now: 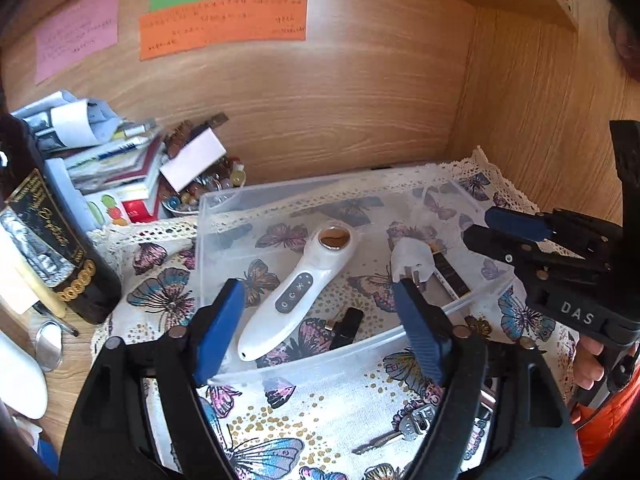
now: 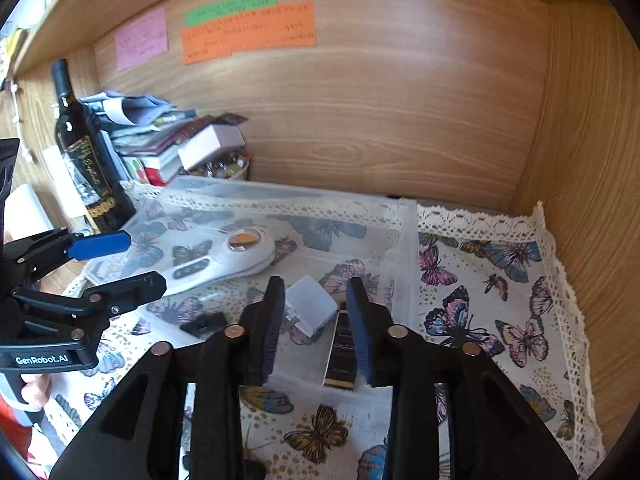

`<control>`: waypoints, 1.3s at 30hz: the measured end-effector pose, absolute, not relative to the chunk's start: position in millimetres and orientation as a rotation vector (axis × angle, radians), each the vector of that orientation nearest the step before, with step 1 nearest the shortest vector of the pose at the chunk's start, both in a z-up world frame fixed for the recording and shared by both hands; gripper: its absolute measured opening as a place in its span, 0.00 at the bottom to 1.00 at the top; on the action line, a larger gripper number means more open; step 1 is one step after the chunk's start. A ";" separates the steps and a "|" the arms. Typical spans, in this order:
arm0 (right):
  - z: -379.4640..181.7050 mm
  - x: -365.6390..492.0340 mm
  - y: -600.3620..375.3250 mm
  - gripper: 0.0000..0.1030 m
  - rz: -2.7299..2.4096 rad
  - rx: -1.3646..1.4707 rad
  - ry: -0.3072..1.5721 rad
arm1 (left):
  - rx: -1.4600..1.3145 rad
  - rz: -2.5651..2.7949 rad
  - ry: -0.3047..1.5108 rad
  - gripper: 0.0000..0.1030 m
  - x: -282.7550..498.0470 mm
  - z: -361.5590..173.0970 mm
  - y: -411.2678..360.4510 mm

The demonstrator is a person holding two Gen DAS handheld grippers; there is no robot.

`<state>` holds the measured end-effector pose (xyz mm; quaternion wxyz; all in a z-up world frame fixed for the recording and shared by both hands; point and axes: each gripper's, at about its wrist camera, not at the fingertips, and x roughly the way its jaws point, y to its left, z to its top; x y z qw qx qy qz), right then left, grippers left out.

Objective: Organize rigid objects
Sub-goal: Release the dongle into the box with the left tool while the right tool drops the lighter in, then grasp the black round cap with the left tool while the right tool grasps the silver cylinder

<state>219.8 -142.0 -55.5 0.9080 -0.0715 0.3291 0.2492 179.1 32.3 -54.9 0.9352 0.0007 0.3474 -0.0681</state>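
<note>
A clear plastic bin (image 1: 304,364) (image 2: 404,240) sits on a butterfly cloth. In it lie a white handheld device (image 1: 296,292) (image 2: 224,262), a white plug adapter (image 1: 412,258) (image 2: 310,306), a small black part (image 1: 346,326) (image 2: 202,324) and a flat black box (image 1: 452,274) (image 2: 342,354). A key (image 1: 400,432) lies on the cloth in front of the bin. My left gripper (image 1: 320,320) (image 2: 116,260) is open and empty over the bin's near wall. My right gripper (image 2: 318,320) (image 1: 492,228) is open and empty, its fingers either side of the adapter.
A dark wine bottle (image 1: 48,240) (image 2: 84,152) stands at the left beside a pile of books and papers (image 1: 104,160) (image 2: 160,140) and a bowl of beads (image 1: 208,192). Wooden walls close the back and right. Butterfly cloth (image 2: 500,312) lies right of the bin.
</note>
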 end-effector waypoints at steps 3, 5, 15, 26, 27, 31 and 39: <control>-46.2 206.9 -143.2 0.43 0.518 -0.153 0.642 | 0.002 -0.125 0.674 0.86 165.6 -44.5 33.2; -39.7 196.8 -144.5 0.51 0.515 -0.157 0.614 | 0.001 -0.112 0.654 0.91 157.6 -39.0 32.8; -35.4 158.1 -156.2 0.63 0.518 -0.165 0.581 | -0.012 -0.089 0.655 0.99 115.6 -39.1 31.4; -76.7 132.8 -164.8 0.63 0.532 -0.167 0.705 | -0.035 -0.095 0.782 0.99 87.0 -82.5 18.0; -81.0 131.1 -164.6 0.63 0.534 -0.168 0.716 | -0.037 -0.097 0.790 0.99 85.0 -86.5 16.1; -96.8 127.1 -164.5 0.63 0.550 -0.156 0.761 | -0.027 -0.107 0.822 0.99 78.5 -102.2 6.0; -121.1 124.3 -161.4 0.46 0.596 -0.154 0.849 | -0.029 -0.120 0.868 0.98 68.5 -129.1 -10.7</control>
